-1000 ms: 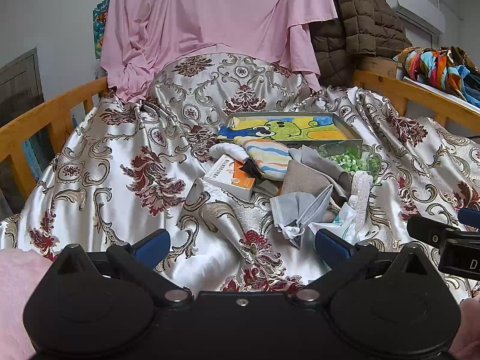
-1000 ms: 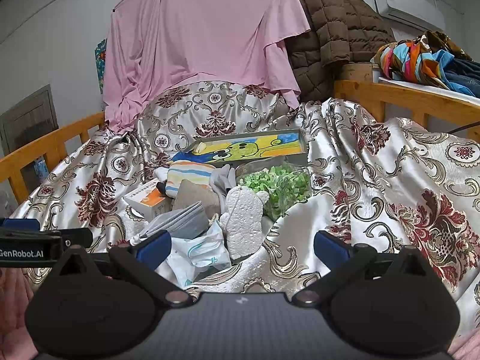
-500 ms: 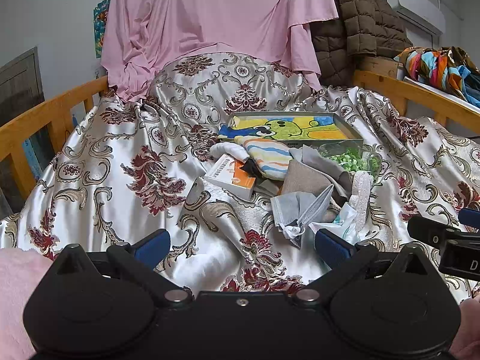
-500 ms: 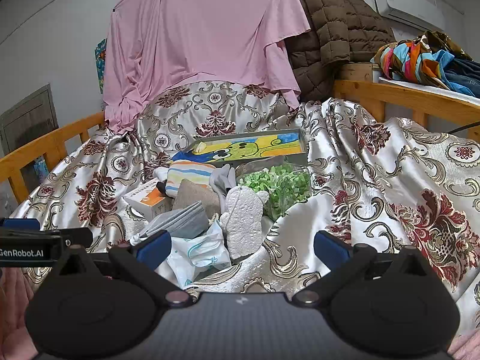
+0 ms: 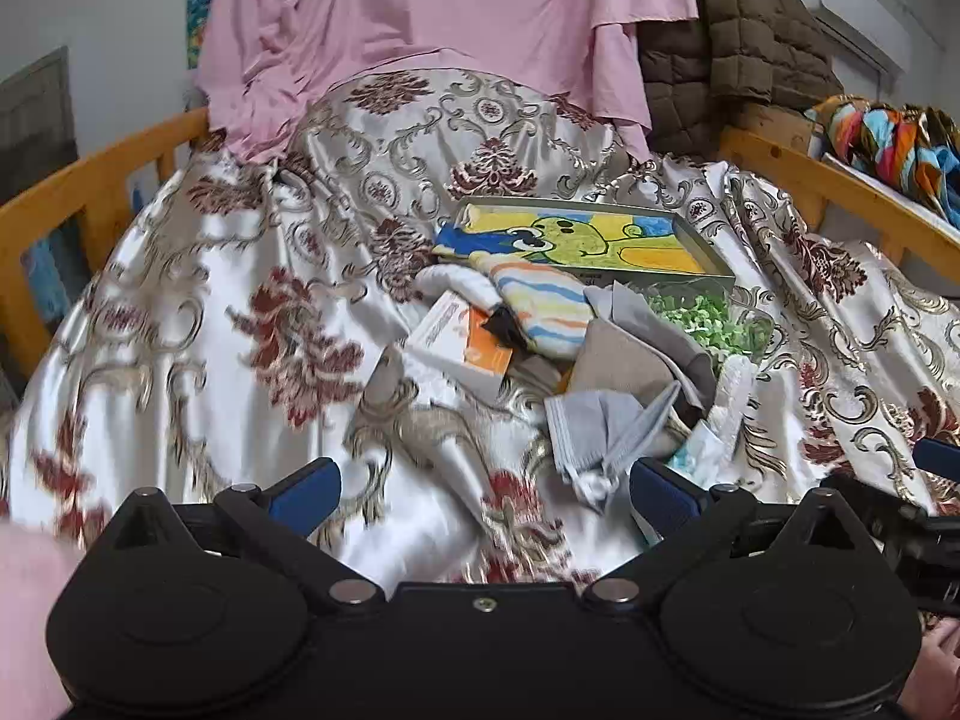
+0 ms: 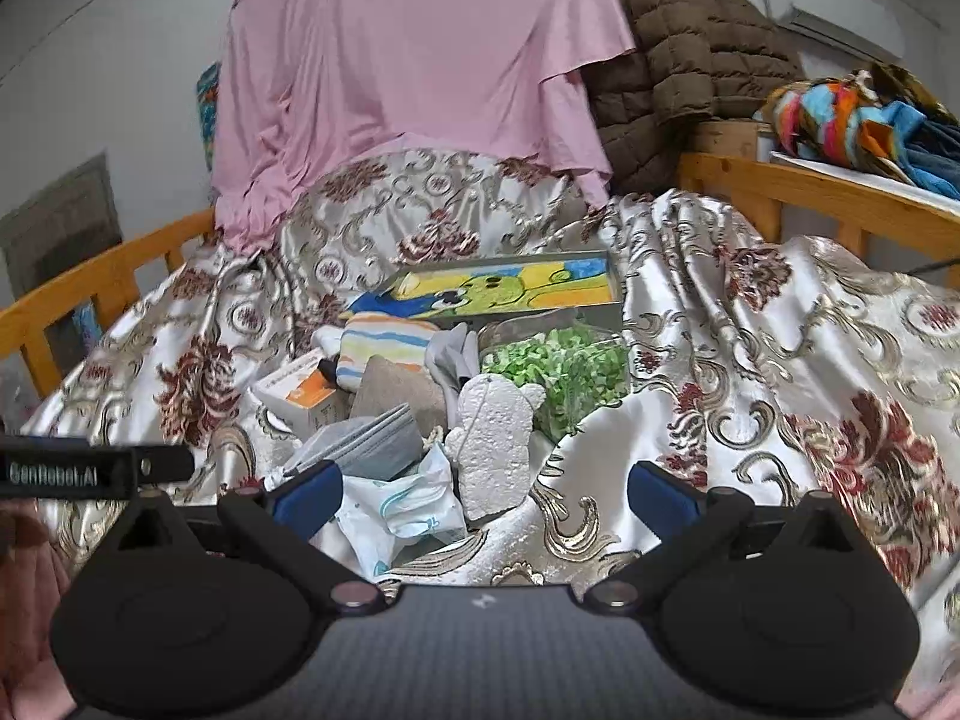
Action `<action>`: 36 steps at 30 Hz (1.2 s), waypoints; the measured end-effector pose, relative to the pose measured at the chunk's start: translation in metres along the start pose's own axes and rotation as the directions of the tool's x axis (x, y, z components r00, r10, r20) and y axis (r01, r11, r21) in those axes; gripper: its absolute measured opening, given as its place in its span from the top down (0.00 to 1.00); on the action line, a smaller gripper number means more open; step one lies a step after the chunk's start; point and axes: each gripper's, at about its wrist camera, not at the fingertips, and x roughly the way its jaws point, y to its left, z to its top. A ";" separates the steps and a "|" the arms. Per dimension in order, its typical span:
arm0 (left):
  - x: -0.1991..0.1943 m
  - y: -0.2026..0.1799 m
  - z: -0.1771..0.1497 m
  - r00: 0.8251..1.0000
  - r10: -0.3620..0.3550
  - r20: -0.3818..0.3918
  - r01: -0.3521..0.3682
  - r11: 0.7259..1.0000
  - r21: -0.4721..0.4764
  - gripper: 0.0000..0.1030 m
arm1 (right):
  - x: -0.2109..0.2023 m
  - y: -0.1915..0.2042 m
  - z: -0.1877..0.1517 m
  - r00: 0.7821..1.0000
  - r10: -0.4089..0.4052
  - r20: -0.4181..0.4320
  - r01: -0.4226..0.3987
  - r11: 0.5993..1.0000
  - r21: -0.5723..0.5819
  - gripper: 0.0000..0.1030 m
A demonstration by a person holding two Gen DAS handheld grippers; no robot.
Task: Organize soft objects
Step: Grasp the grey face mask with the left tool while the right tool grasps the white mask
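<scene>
A heap of soft things lies on the patterned satin bedspread (image 5: 198, 312): a striped cloth (image 5: 546, 312), a beige cloth (image 5: 624, 360), a folded grey cloth (image 5: 606, 429), a white fuzzy bear-shaped piece (image 6: 495, 444) and a crumpled white-and-blue packet (image 6: 402, 507). My left gripper (image 5: 483, 489) is open, just short of the grey cloth. My right gripper (image 6: 485, 493) is open too, its left fingertip beside the packet and the bear piece between its fingers further ahead. Neither holds anything.
An orange-and-white box (image 5: 462, 345), a clear bag of green bits (image 6: 564, 372) and a flat tray with a cartoon picture (image 5: 576, 240) sit with the heap. Wooden bed rails (image 5: 90, 180) run down both sides. Pink fabric (image 6: 408, 60) and a brown jacket (image 6: 678, 42) hang behind.
Both views shifted slightly, and the left one is now blurred by motion. The heap sits a little higher in the left view. Both grippers stay open.
</scene>
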 end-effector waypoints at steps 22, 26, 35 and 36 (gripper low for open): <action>0.141 -0.029 0.048 0.867 -0.387 -0.315 0.470 0.845 0.255 0.21 | 0.100 0.023 -0.002 0.956 0.130 -0.264 -0.196 0.951 -0.241 0.00; 0.153 -0.022 0.043 0.841 -0.405 -0.358 0.492 0.849 0.194 0.35 | 0.106 0.022 -0.005 0.947 0.160 -0.279 -0.224 0.950 -0.219 0.09; 0.171 -0.008 0.042 0.799 -0.447 -0.402 0.505 0.862 0.045 0.66 | 0.121 0.021 -0.007 0.932 0.194 -0.306 -0.262 0.944 -0.200 0.31; 0.171 -0.007 0.041 0.796 -0.450 -0.405 0.505 0.862 0.033 0.67 | 0.122 0.021 -0.007 0.931 0.196 -0.307 -0.264 0.943 -0.201 0.34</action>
